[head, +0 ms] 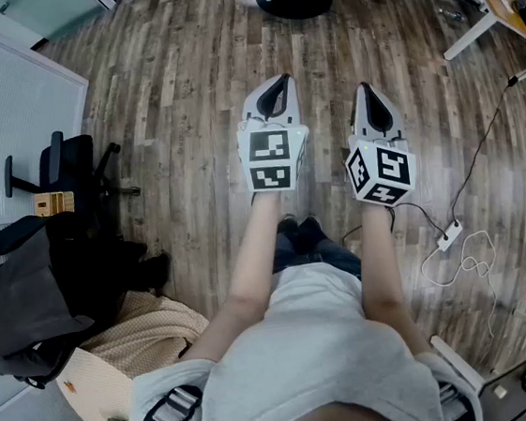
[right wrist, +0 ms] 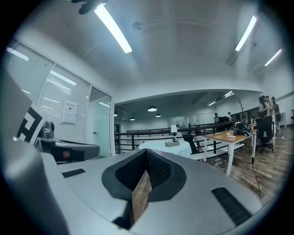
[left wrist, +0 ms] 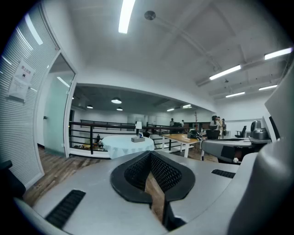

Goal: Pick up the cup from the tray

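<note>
Two grippers, left gripper (head: 277,85) and right gripper (head: 366,91); one round table (left wrist: 127,143); one wooden table (right wrist: 228,136).

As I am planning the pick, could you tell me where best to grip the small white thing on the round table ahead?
Probably by its upright sides, coming level from the near edge of the round table: the white thing stands tall at a grey tray. Its finer shape is too small to tell.

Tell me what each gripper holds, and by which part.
Nothing is held. The grey left gripper and the grey right gripper are both shut and empty, over the wood-plank floor.
</note>
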### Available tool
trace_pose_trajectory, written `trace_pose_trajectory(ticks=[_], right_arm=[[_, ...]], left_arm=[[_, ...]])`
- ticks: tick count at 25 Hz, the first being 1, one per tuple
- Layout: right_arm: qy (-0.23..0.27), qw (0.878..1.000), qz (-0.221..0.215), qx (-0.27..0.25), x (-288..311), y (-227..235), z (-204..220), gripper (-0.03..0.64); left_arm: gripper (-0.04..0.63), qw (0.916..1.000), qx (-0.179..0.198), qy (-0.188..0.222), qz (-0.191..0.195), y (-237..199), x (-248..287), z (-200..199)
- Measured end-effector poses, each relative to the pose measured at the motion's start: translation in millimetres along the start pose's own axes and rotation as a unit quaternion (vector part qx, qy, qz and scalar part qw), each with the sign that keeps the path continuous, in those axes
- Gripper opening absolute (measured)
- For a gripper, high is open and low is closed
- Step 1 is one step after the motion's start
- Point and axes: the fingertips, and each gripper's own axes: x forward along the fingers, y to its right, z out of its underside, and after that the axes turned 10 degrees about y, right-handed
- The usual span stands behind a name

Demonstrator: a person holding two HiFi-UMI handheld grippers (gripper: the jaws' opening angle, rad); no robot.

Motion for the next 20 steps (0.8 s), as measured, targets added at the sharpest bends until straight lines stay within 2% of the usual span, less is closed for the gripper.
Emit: trace_pose_trajectory(ticks=[12, 20], right_arm=[[0.002, 1.0, -0.002, 0.004, 4, 2, 1, 0.008], [0.007, 1.0, 0.001, 0.01, 8, 30, 3, 0.009]], left_arm=[[0.008, 1.0, -0.005, 0.001, -0.002, -2, 4, 3], [0.008, 0.9999, -0.01, -0.004, 0.002, 13, 24, 9]])
